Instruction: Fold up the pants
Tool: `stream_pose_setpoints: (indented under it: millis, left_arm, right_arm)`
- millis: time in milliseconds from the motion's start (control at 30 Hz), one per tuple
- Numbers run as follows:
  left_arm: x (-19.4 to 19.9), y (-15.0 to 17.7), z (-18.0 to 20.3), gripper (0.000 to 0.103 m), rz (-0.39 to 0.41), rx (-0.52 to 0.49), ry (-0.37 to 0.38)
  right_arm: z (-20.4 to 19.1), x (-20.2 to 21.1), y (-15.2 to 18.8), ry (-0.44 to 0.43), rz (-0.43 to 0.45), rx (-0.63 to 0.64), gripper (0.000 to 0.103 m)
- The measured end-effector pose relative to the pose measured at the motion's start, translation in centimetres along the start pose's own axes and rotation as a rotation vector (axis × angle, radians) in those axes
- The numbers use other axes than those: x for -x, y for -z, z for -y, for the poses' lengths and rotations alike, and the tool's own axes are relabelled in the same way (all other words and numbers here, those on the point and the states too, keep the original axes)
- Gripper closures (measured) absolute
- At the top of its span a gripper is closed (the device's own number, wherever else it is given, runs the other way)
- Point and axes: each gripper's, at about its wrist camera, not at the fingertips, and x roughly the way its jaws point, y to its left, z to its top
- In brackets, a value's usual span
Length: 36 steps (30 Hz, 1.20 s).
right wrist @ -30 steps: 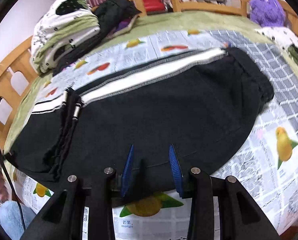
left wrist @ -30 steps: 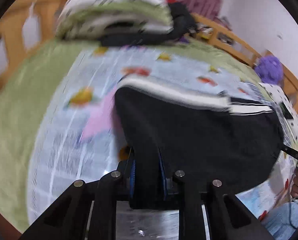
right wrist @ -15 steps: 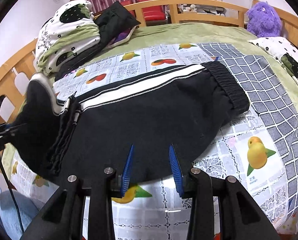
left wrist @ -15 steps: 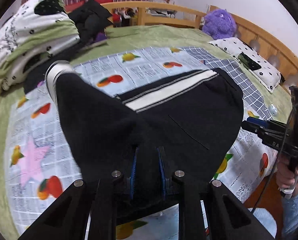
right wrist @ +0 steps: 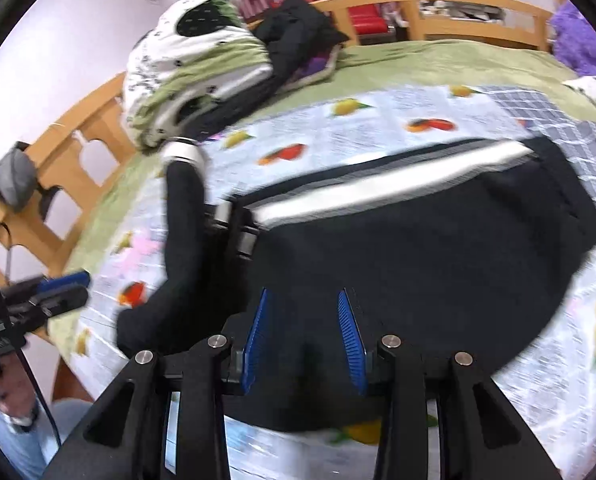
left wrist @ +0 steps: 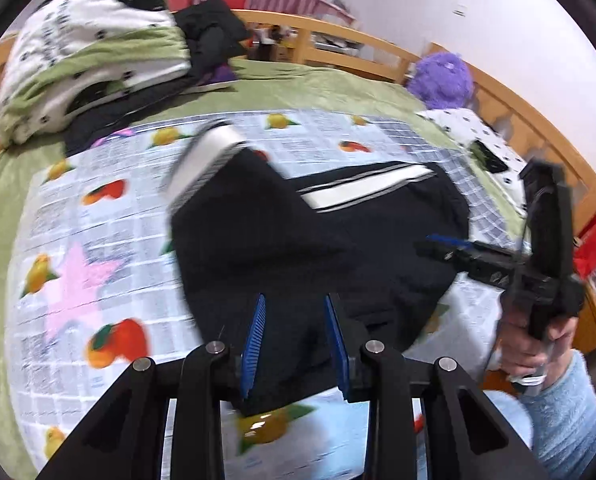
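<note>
**Leg end carried over, first fold nearly down**

Since the earlier frames the cuffed leg end (left wrist: 206, 160) has been swung up off the far left of the bed and carried toward the waist side, and the left gripper (left wrist: 296, 344), which was pinched tight on the cloth, is now opening. Black fabric lies between its blue pads, though they no longer seem to press it (motion blur makes this hard to judge).

The pants (right wrist: 417, 248) lie across the fruit-print sheet (left wrist: 78, 280), white side stripe along the far edge, waistband to the right in the right wrist view. The leg end stands as a raised, half-settled flap over the left part of the pants.

The right gripper (right wrist: 305, 336) hovers narrowly open over the near edge of the pants; it appears to grip nothing.

In my judgement the lengthwise fold is done and the end-to-waist fold is just being released. Left to do: let the flap drop, flatten it, perhaps fold once more.
</note>
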Motion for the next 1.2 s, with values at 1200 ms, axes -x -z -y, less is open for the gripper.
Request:
stream_pose_setpoints:
  millis: [1200]
  left_arm:
    - [-9.4, -1.1, -2.0, 0.065, -0.116, 0.121, -0.016]
  right_arm:
    - [16.4, 3.6, -9.2, 0.315, -0.054, 0.099, 0.094]
